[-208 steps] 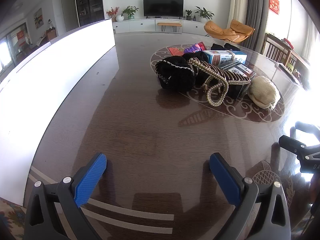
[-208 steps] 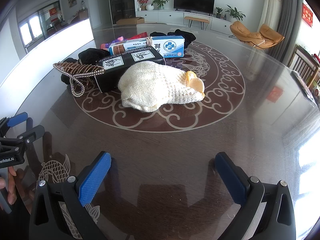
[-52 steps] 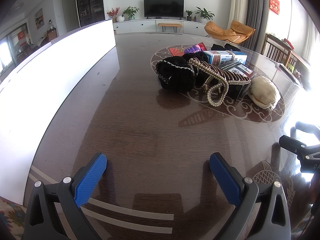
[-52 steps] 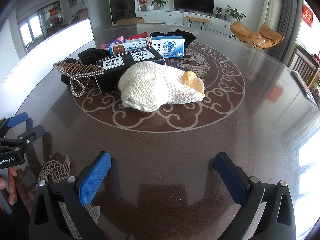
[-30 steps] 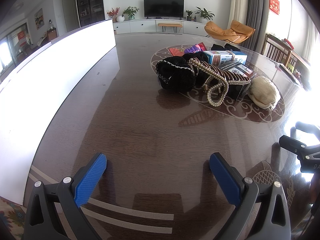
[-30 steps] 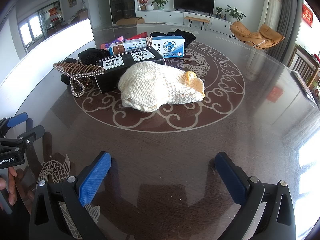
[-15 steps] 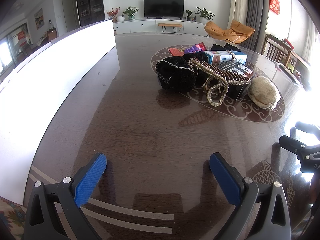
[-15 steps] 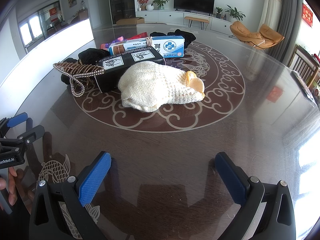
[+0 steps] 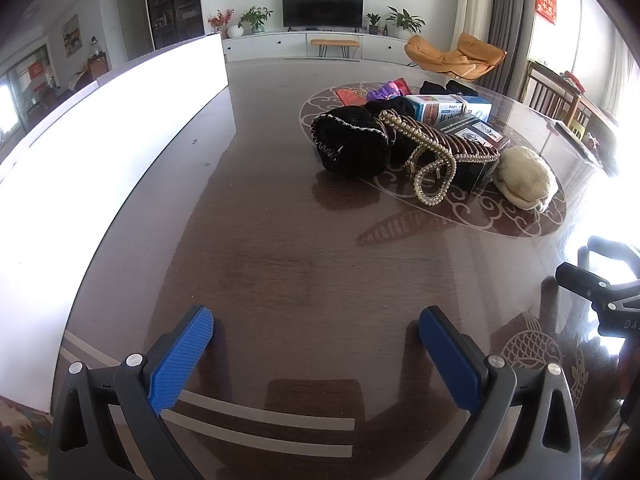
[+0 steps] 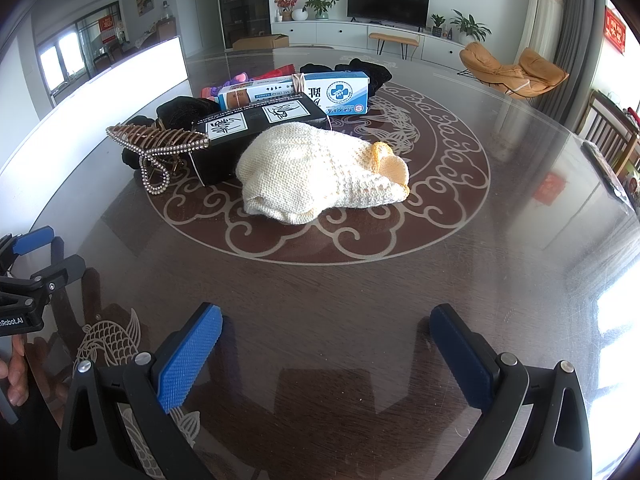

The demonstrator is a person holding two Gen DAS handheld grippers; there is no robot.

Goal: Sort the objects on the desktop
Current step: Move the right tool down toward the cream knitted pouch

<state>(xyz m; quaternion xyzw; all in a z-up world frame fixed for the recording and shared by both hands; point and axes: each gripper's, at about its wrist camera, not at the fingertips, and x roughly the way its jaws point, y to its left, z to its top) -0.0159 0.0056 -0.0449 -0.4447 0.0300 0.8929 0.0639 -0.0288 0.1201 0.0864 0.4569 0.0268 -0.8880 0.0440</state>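
1. Desktop objects were found clustered on the scrollwork medallion of a dark glossy wooden table [image 10: 360, 300], well ahead of both grippers.
2. A cream knitted hat with a yellow-lined opening [image 10: 320, 174] was recorded lying on its side at the near edge of the cluster, touching a long black carton with white calligraphy labels [image 10: 256, 126].
3. A bronze claw hair clip edged with pearl beads [image 9: 436, 148] was noted resting against the left end of the black carton, its beaded loop hanging to the tabletop.
4. A black fuzzy fabric item with pale stitched trim [image 9: 348, 144] was seen just beside the clip, on the side away from the hat.
5. A blue-and-white rectangular medicine box [image 10: 296, 90] was observed directly behind the black carton, with dark cloth [image 10: 368, 72] beyond it and pink, red and purple items [image 10: 244, 82] at its left end; what these are could not be determined.
6. The left gripper [image 9: 316, 340] was recorded low over bare tabletop, its blue ribbed pads spread wide apart with nothing between them.
7. The right gripper [image 10: 326, 340] was likewise found with its blue pads fully parted and nothing gripped, pointing toward the hat.
8. Fingertips of a hand [image 10: 12, 368] were seen on the left gripper's handle at the right-wrist view's edge.
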